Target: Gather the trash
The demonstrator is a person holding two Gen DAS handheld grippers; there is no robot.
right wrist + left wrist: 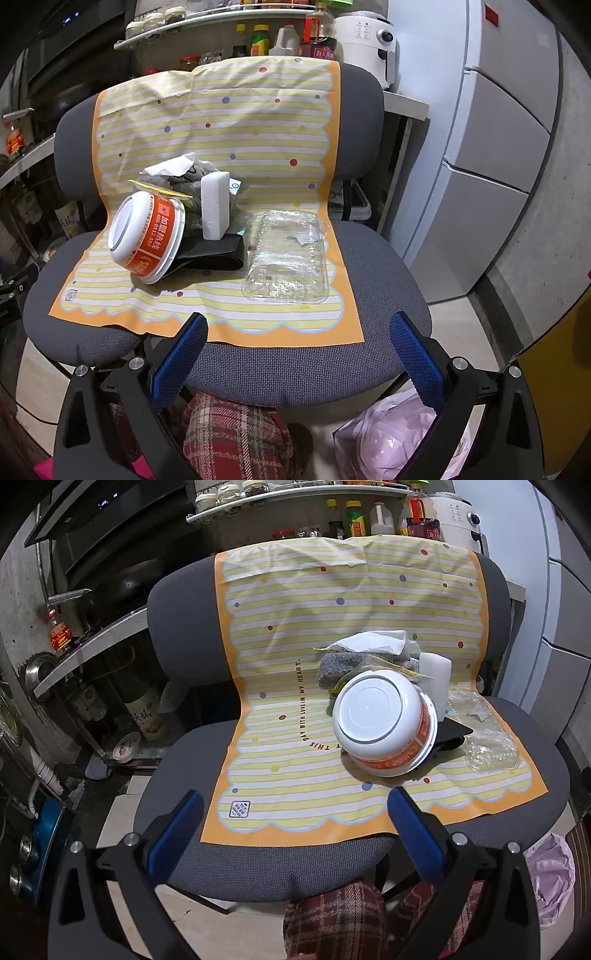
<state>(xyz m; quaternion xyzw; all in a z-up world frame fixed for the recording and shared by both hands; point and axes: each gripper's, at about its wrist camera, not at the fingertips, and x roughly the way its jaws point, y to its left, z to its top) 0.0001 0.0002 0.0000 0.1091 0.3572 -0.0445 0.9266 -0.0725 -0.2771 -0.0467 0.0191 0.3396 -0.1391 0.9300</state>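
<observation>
A grey office chair (258,373) filled both views, its legs hidden under the seat. A striped yellow sheet (221,125) with an orange border draped from the backrest down over the seat, covering most of the cushion. The trash sat in a heap on that sheet, toward the back of the seat. Largest of it was a white and orange paper bowl (384,727), tipped on its side with its base facing the cameras, so whatever it held could not be seen. To the right of the bowl lay a clear plastic clamshell tray (286,258), flat and hard to outline against the stripes. Between bowl and tray a flat black item (210,254) stuck out, partly buried and not identifiable. Behind the bowl stood a white foam block (216,206) on end, with crumpled white tissue (373,642) and a grey wadded mass (340,666) behind that, mostly covered. A pink plastic bag (388,439) lay on the floor below the chair's front right corner, cut off by the frame edge. Plaid trouser knees (236,435) showed under the seat's front edge. The left hand-held gripper (295,830) and the right hand-held gripper (299,350) hung in front of the chair, blue pads spread wide, pinching nothing.
</observation>
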